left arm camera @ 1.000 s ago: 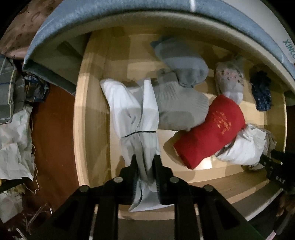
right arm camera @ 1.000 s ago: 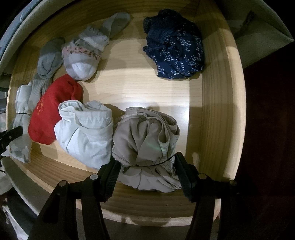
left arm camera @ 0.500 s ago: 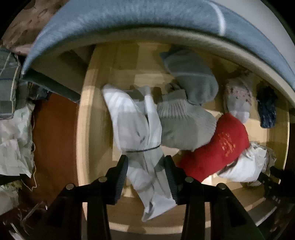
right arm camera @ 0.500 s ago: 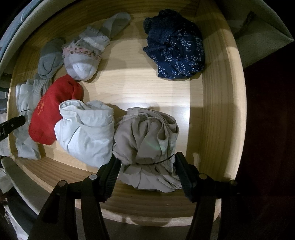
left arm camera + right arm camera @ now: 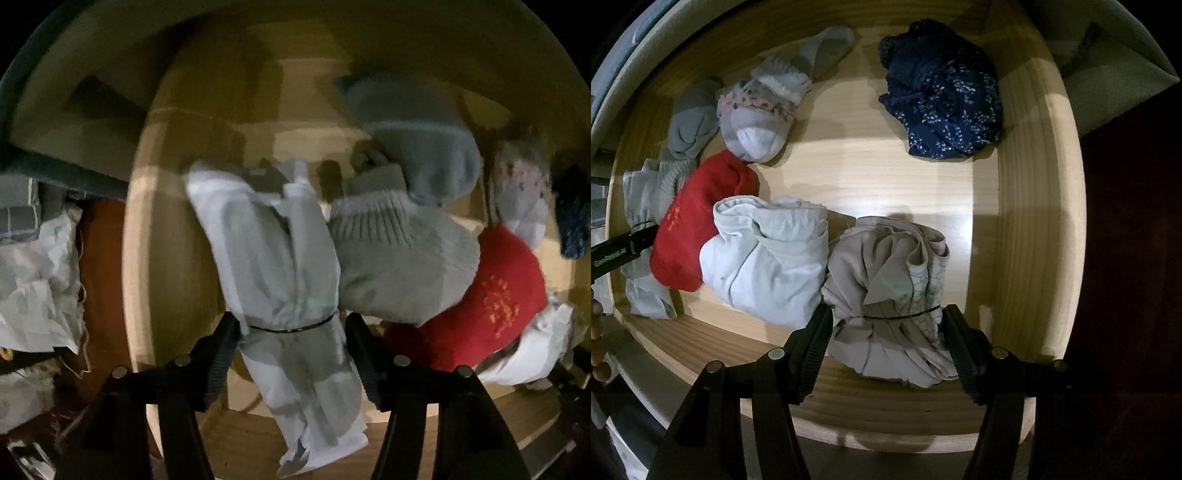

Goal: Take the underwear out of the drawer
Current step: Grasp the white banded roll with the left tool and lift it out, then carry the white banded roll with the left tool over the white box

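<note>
We observed the wooden drawer [image 5: 1027,229] pulled open, with both grippers pointing down into it. The left gripper [image 5: 291,354] had just been opening; its jaws stood wide on either side of the white banded bundle [image 5: 273,258], and the pads were not pressing on the cloth. This bundle lay at the drawer's left end, its near tip hanging over the front edge. The view there was blurred.

The right gripper [image 5: 886,339] straddled the beige banded bundle [image 5: 886,280] at its black band. Both pads lay against the cloth, but we could not tell whether they were clenched on it. This bundle sat at the near edge, well clear of the right wall, with bare board between.

A pale folded garment [image 5: 768,258] touched the beige bundle on its left. A red sock [image 5: 690,229] touched that garment's left side. Grey socks [image 5: 399,251] lay just beside the white bundle, against the red sock. A patterned sock [image 5: 761,114] lay further back, and a navy dotted garment [image 5: 942,96] occupied the far right corner.

Open board remained in the middle of the drawer, between the navy garment and the near bundles. The left bundle had a strip of free floor along the left wall.
</note>
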### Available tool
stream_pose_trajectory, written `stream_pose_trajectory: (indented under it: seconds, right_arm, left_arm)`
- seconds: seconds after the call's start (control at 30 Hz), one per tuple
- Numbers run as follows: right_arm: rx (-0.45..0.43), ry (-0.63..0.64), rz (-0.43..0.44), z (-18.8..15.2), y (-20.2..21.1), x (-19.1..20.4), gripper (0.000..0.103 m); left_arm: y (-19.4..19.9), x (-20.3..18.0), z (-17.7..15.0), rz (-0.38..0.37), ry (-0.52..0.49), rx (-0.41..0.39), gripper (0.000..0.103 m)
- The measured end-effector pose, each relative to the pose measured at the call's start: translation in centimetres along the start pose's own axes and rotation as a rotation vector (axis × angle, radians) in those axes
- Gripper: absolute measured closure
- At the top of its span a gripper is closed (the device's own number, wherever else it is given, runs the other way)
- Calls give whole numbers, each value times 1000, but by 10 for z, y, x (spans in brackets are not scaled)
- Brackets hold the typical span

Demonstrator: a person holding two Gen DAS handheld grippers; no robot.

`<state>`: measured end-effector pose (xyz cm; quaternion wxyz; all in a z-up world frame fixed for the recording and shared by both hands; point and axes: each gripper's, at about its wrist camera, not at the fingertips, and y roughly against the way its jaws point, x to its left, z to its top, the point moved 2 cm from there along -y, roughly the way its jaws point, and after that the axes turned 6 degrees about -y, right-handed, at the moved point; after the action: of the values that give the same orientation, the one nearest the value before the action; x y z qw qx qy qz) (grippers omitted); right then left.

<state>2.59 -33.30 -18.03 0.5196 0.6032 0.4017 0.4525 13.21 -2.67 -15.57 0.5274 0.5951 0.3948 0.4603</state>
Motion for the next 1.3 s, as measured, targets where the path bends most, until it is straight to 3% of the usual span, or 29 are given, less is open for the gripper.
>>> stream_pose_trajectory:
  seconds: [0.07,0.3,0.5,0.83,1.07,1.3]
  right_arm:
    - [0,-1,0,0,-1,1,43]
    - [1,-1,-1,1,-1,1,43]
    - [0,-2,2,1,-2,1,42]
    - [-2,-3,8,1,-1,0,42]
    - [-2,-4,7,1,-1,1,42]
    - [-1,0,2,1,-1,2,43]
  left_arm:
    - [-2,-3,-1,6,-15,2,43]
    - [7,16,-1,-79,32,1,60]
    - [29,26,-3,-138,14,-10,62]
    - [55,31,-18,-235,-33,99,62]
    - [104,25,-48,-190,-116,1,62]
    - [151,35,-73,-153,-196,-193,62]
